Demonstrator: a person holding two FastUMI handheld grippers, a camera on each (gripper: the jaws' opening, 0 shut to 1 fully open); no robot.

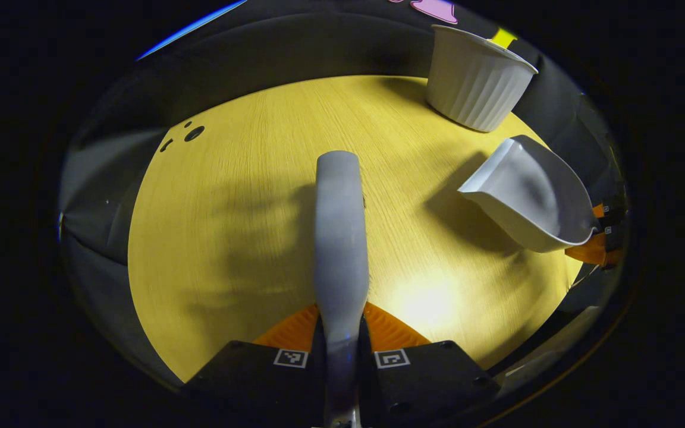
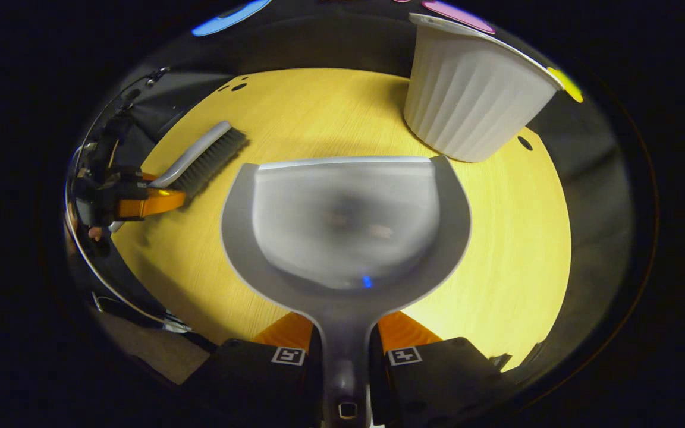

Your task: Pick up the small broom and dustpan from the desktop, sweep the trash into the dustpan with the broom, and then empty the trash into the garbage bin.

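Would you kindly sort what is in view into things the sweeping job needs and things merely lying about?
Job:
- broom, held by left gripper
- dustpan, held by right gripper
- white ribbed garbage bin

Lying about:
- nothing loose on the yellow desktop

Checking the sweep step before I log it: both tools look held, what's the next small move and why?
Probably carry the dustpan toward the white bin and tip it in. The right claw grips the dustpan's handle, the left claw holds the broom, and no loose trash shows on the table. Whether the blurred pan holds trash is unclear.
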